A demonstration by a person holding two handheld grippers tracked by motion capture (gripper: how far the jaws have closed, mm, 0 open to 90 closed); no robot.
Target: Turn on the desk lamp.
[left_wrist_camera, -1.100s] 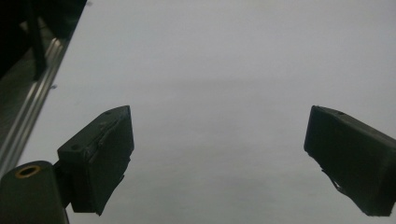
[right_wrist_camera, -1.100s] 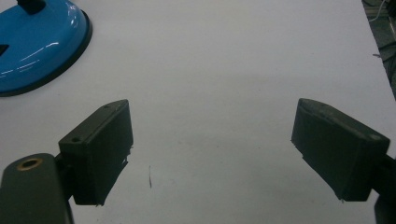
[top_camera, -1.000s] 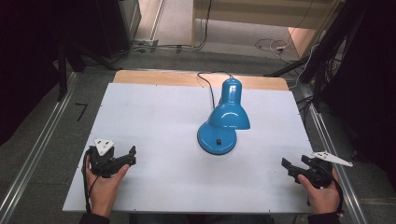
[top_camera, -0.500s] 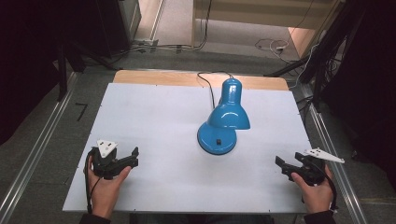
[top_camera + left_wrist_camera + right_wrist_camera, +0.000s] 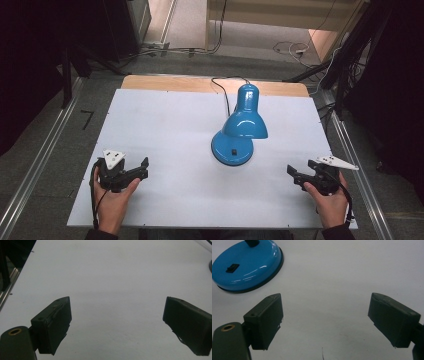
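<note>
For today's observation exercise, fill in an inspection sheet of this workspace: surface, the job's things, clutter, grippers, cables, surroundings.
Surface: white table, bare apart from the lamp; a wooden strip runs along its far edge.
Job's things: blue desk lamp upright near the middle, shade tilted down over its round base, black switch on the base.
Clutter: nothing seen.
Grippers: left gripper and right gripper both open, holding nothing, low at the near corners, apart from the lamp.
Cables: lamp's black cord runs off the far edge.
Surroundings: dark floor, metal rails, loose wires beyond.

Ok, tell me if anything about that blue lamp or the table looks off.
Nothing stands out. The blue lamp stands upright on its round base, shade tipped down, cord trailing off the table's far edge. Both claws, left and right, are open and apart from it.
</note>
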